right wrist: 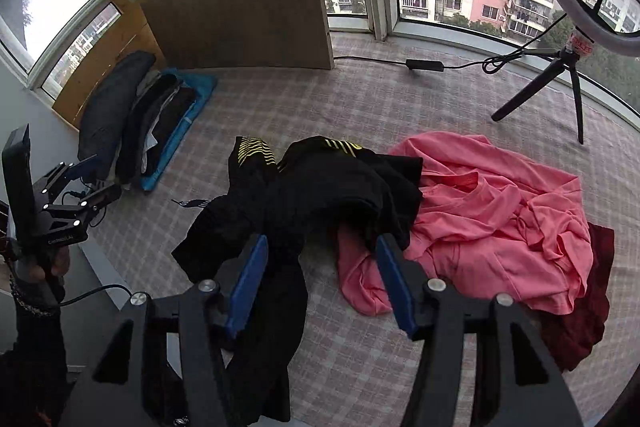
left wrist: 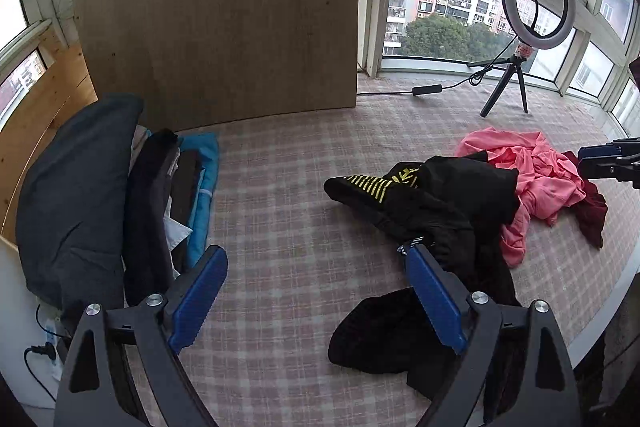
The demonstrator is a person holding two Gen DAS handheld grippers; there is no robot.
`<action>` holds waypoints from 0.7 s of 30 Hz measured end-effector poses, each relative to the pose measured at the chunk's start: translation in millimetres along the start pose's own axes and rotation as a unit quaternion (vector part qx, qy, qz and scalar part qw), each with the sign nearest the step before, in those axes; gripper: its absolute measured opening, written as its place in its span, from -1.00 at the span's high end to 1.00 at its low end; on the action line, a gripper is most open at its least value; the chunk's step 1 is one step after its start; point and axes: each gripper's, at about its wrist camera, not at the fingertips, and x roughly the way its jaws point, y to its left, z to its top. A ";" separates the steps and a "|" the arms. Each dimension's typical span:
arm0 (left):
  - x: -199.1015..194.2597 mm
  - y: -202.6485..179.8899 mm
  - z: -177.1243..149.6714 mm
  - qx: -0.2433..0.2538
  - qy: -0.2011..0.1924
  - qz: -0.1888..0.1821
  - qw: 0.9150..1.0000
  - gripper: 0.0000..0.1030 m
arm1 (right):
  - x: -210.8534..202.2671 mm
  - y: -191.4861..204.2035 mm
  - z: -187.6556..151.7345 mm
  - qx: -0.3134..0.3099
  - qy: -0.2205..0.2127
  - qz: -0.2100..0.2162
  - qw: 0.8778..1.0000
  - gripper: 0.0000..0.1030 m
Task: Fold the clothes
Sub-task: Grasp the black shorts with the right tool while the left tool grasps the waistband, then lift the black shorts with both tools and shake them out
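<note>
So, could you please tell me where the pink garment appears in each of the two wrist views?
Left wrist view: the pink garment lies right of centre, partly under the black garment, with a dark red cloth at its right.
Right wrist view: the pink garment fills the right-centre, just beyond the right gripper.
Shared landmark: the ring light on its tripod stands behind it by the window.

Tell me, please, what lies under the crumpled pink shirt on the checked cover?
A dark red garment shows beneath the pink shirt at its right edge. Its remainder, and anything else underneath, is covered.
</note>
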 end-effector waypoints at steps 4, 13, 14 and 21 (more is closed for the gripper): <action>43.2 10.0 -28.9 -0.001 0.058 0.001 0.998 -0.77 | 57.1 -22.1 4.6 0.005 0.032 -0.014 0.999 -0.08; 98.0 -36.7 -36.4 0.010 0.084 -0.056 0.995 -0.77 | 126.8 -10.0 39.4 -0.050 0.079 -0.045 0.995 -0.08; 104.1 -41.9 -34.9 0.016 0.085 -0.049 0.995 -0.76 | 126.8 -7.0 45.5 -0.055 0.074 -0.033 0.995 -0.08; 103.6 -48.9 -49.6 0.013 0.096 -0.071 0.993 0.50 | 151.5 56.6 103.6 -0.168 0.057 0.066 0.982 -0.09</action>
